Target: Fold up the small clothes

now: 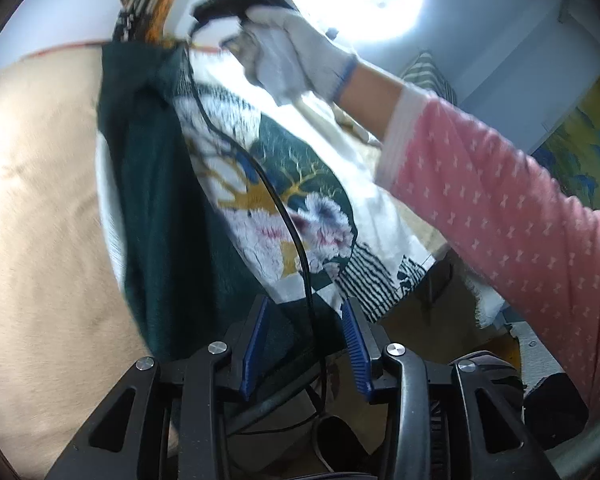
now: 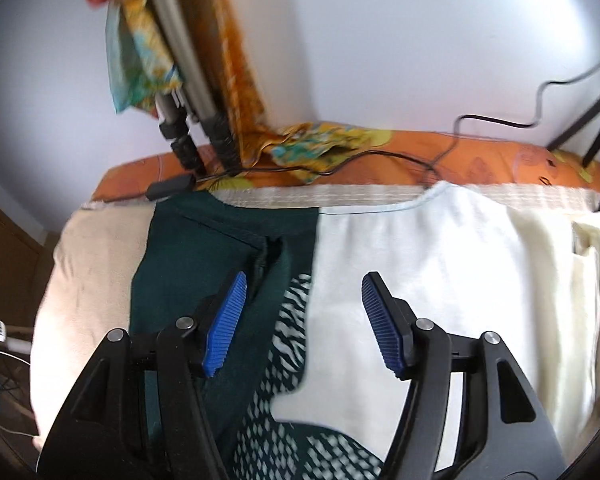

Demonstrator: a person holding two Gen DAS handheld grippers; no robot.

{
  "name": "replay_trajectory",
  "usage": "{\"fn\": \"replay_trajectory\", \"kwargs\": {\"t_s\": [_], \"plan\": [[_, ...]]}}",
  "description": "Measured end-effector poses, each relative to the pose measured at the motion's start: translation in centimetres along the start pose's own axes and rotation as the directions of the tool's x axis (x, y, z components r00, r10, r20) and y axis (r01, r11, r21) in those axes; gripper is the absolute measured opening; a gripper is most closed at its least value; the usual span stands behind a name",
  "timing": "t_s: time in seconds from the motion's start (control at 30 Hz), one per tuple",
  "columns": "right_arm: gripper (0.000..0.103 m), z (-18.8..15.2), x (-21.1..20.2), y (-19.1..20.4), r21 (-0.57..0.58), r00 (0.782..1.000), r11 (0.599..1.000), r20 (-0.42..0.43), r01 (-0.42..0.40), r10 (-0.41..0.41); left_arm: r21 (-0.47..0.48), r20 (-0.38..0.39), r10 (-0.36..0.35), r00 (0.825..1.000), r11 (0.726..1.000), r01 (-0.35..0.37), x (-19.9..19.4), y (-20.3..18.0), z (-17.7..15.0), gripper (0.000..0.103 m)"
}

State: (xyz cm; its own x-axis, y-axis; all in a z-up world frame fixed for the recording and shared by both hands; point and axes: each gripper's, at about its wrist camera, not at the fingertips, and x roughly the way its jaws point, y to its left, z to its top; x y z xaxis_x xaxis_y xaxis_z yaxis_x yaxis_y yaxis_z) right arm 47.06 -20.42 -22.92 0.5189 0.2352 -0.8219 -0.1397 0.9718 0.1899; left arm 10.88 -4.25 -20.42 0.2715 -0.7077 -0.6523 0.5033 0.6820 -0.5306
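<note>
- Folding looks to be the step in hand for the dark green shirt (image 2: 220,248), which lies on the beige blanket (image 2: 96,248) of a bed, with its patterned part (image 1: 300,184) turned over towards the white garment (image 2: 440,264) just beside it.
- Right gripper (image 2: 302,320) hovers above the seam where green meets white; its blue fingers (image 2: 226,320) stand apart and hold nothing.
- Left gripper (image 1: 304,344) points along the shirt's lower hem, fingers apart too; no cloth is visibly between them, though the hem sits close.
- A good fold, I judge, needs each gripper to pinch only the green cloth, not the white piece beneath or beside.
- Black cable (image 1: 284,216) trails across the print in the left view and could snag the fold.
- Gloved right hand (image 1: 292,52) holds its gripper high near the collar end.
</note>
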Motion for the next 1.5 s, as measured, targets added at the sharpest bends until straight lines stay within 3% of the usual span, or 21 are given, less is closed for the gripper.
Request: {"fn": "replay_trajectory", "kwargs": {"t_s": [0.23,0.43,0.63,0.8,1.0,1.2,1.33,1.5], "plan": [[0.063,-4.0,-8.1,-1.7,-0.033,0.997,0.997,0.027,-0.067,0.068,-0.087,0.105,0.123,0.987,0.990,-0.114,-6.2,2.8,0.9,0.038],[0.063,-11.2,-15.1,-1.3,-0.065,0.991,0.989,-0.003,-0.135,0.135,-0.130,0.156,0.244,0.957,0.966,-0.225,-9.9,5.0,3.2,0.038],[0.062,-18.9,-19.2,0.2,-0.072,0.970,0.969,-0.073,-0.237,0.232,-0.156,0.143,0.266,0.953,0.957,-0.244,-11.1,6.3,6.0,0.037],[0.055,-26.1,-19.1,2.7,-0.079,0.940,0.946,-0.167,-0.313,0.297,-0.160,0.074,0.281,0.957,0.951,-0.266,-8.3,6.2,6.0,0.036],[0.054,-32.5,-15.0,3.2,0.005,0.911,0.950,-0.281,-0.313,0.302,-0.267,-0.019,0.232,0.972,0.936,-0.229,-3.8,8.3,2.9,0.031],[0.054,-33.7,-15.4,3.1,0.026,0.918,0.946,-0.237,-0.322,0.319,-0.336,-0.056,0.209,0.976,0.917,-0.215,-0.6,9.5,1.6,0.028],[0.054,-34.2,-15.7,3.5,0.024,0.913,0.943,-0.242,-0.332,0.328,-0.337,-0.046,0.201,0.978,0.919,-0.205,0.2,9.2,2.1,0.015],[0.034,-35.2,-15.8,4.1,0.015,0.902,0.938,-0.268,-0.346,0.337,-0.333,-0.047,0.195,0.980,0.922,-0.199,0.8,8.9,1.8,0.001]]}}
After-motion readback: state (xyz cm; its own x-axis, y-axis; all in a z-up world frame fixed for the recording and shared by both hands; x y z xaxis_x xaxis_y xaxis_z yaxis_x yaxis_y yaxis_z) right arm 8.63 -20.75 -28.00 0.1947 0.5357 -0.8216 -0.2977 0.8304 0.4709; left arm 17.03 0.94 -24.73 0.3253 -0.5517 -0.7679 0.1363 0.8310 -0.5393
